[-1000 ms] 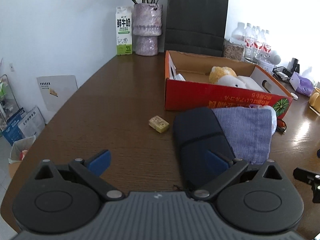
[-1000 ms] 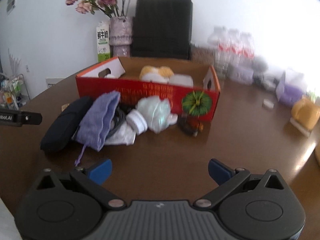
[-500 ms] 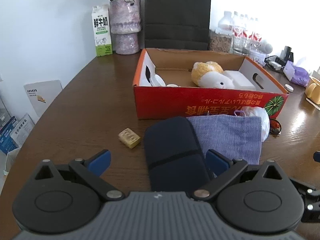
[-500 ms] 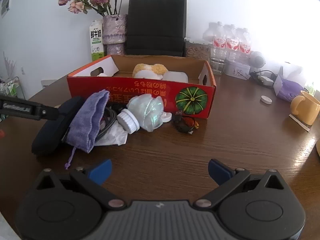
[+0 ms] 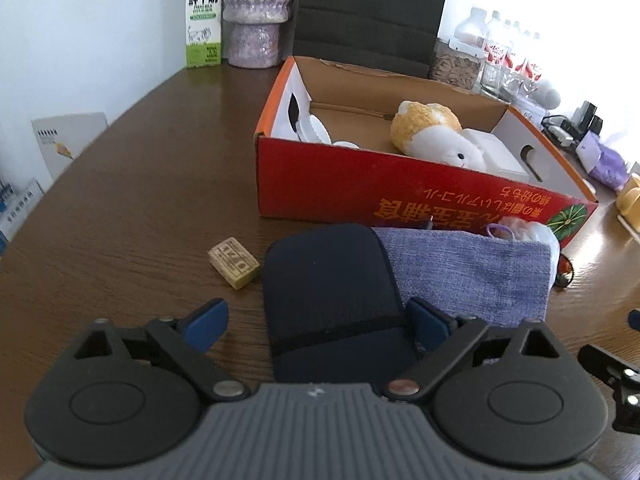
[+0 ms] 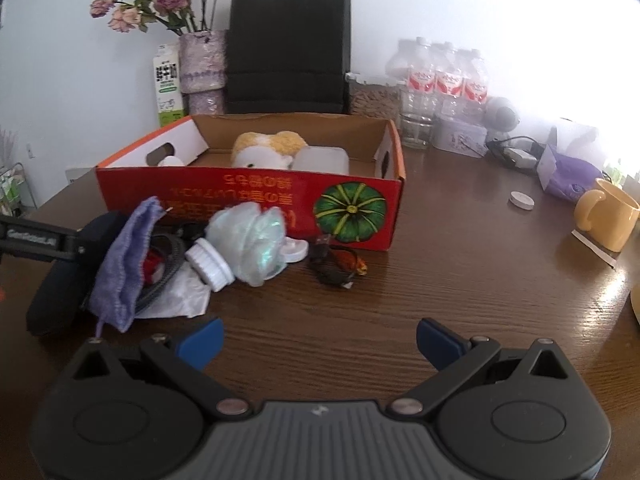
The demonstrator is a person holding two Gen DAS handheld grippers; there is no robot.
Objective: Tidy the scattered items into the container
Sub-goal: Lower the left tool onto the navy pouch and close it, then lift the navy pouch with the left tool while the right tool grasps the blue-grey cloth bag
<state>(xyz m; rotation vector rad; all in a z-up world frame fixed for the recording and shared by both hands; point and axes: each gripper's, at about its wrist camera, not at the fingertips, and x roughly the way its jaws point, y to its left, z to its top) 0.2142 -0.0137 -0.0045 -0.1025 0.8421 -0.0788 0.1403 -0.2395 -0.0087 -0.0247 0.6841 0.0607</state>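
A red cardboard box [image 5: 400, 196] holds a plush toy [image 5: 428, 132] and white items. In front of it lie a navy soft case [image 5: 328, 276], a purple cloth pouch [image 5: 472, 268] and a small yellow block [image 5: 234, 262]. My left gripper [image 5: 316, 314] straddles the near end of the case. Its jaws are closing; the right pad is at the case's edge and the left pad stands apart. In the right wrist view, a white-capped bottle in a shiny bag [image 6: 244, 240] and brown sunglasses [image 6: 336, 264] lie by the box [image 6: 248, 196]. My right gripper [image 6: 320, 334] is open over bare table.
A milk carton [image 5: 202, 12], a vase [image 5: 256, 12] and a black paper bag [image 6: 288, 48] stand behind the box. Water bottles [image 6: 440, 80], a purple pack [image 6: 568, 172], a yellow mug [image 6: 608, 216] and a white lid [image 6: 521, 201] sit to the right.
My left gripper has moved forward and swung onto the navy case, which now lies between its fingers; the jaws have narrowed slightly. My right gripper has edged closer to the pile.
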